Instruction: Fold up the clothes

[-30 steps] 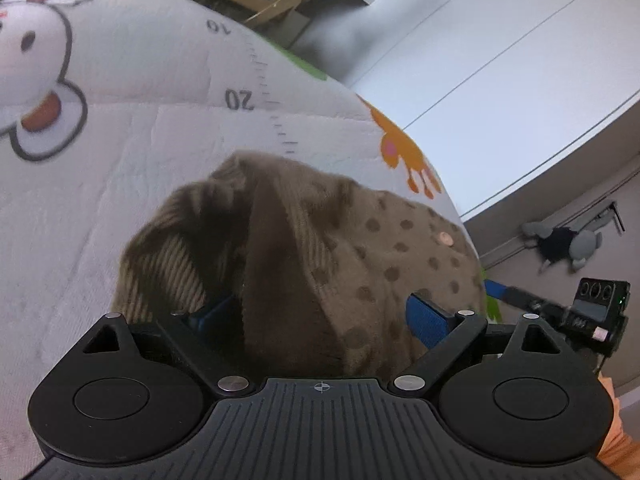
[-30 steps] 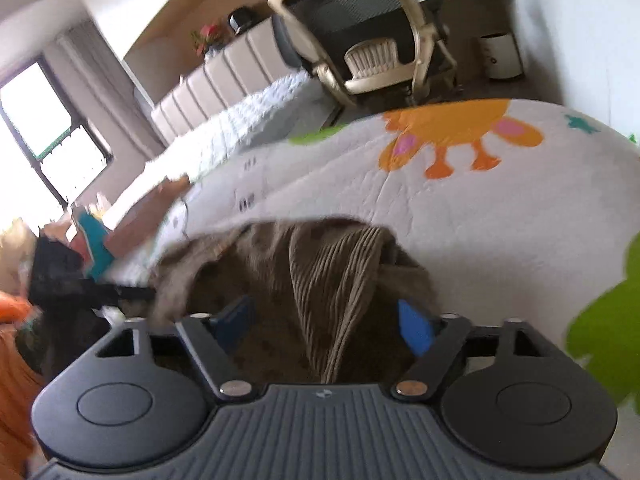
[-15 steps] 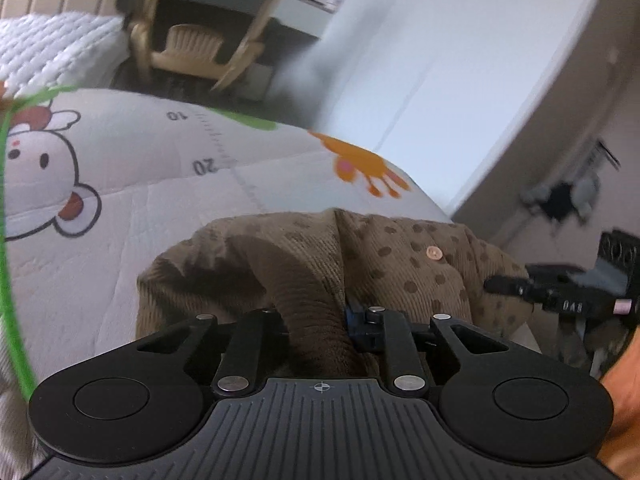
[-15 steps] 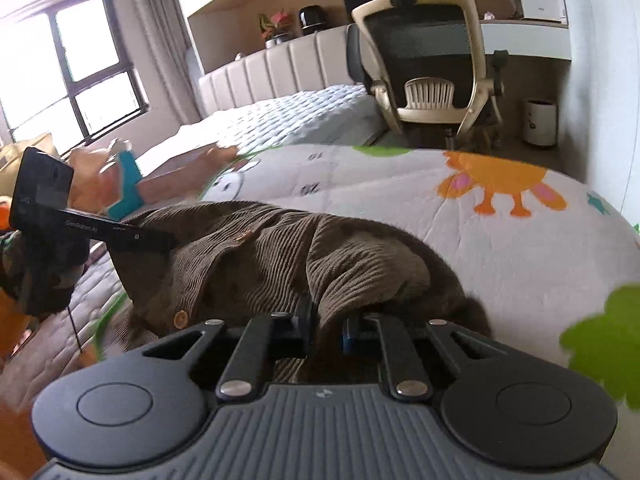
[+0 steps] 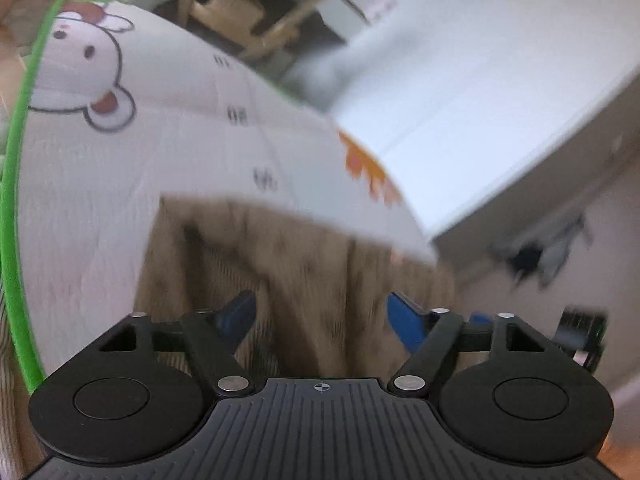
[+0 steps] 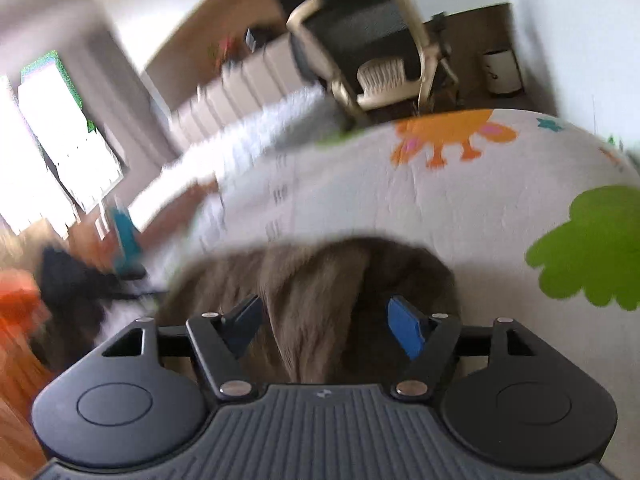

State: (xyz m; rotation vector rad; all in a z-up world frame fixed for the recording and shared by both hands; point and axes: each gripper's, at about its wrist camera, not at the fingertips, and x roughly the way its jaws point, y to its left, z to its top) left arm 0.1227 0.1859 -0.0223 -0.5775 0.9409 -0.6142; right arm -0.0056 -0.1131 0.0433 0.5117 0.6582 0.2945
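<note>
A brown corduroy garment (image 5: 288,256) with darker dots lies on a white cartoon-print play mat (image 5: 100,184). Motion blur smears both views. My left gripper (image 5: 320,316) is open, its blue pads spread wide just above the cloth, with nothing pinched between them. In the right wrist view the same brown garment (image 6: 320,280) sits bunched directly under my right gripper (image 6: 324,320), which is open too, a fold of cloth rising between its spread pads. The other gripper's body (image 6: 64,280) shows dark at the left, beyond the garment.
The mat (image 6: 460,200) carries orange (image 6: 448,140) and green (image 6: 588,244) prints. A chair (image 6: 380,52) and a white quilted bed (image 6: 248,140) stand behind it. A white cabinet (image 5: 460,92) borders the mat's right side. Bright windows (image 6: 48,152) sit at left.
Half a second ago both grippers were shut on folds of the brown garment; both have opened and let it go. The garment now lies lower and flatter on the mat.
</note>
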